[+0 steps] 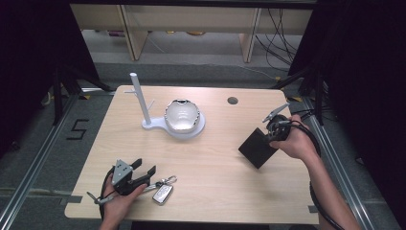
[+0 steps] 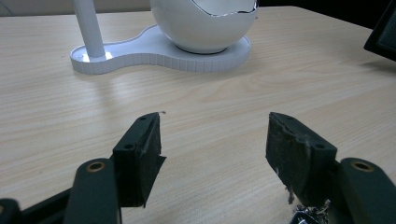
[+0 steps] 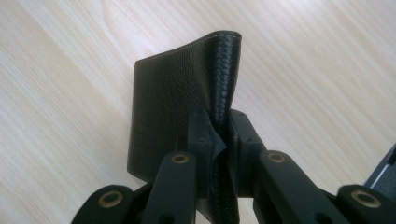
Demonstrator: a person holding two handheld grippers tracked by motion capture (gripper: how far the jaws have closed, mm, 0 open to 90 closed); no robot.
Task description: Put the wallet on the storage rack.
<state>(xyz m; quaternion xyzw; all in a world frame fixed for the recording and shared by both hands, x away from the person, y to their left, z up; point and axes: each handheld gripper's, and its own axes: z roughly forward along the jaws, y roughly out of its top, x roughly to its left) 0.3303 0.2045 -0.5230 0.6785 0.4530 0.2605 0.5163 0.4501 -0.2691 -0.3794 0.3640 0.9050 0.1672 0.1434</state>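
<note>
A black leather wallet (image 1: 257,146) hangs tilted above the table's right side, pinched by its edge in my right gripper (image 1: 272,136). In the right gripper view both jaws press on the wallet (image 3: 173,98) near its folded spine, and the right gripper (image 3: 219,128) is shut on it. At the table's front left my left gripper (image 1: 148,170) rests open, with bare wood between its jaws in the left gripper view (image 2: 214,135). A car key fob with a key ring (image 1: 163,190) lies just right of it. A white stand (image 1: 184,130) with a post (image 1: 138,96) carries a white egg-shaped bowl (image 1: 181,115).
The light wooden table (image 1: 210,172) has a round cable hole (image 1: 232,100) near its far edge. The stand's base (image 2: 140,51) and the bowl (image 2: 205,23) lie ahead of the left gripper. Dark curtains and metal frame rails flank the table on both sides.
</note>
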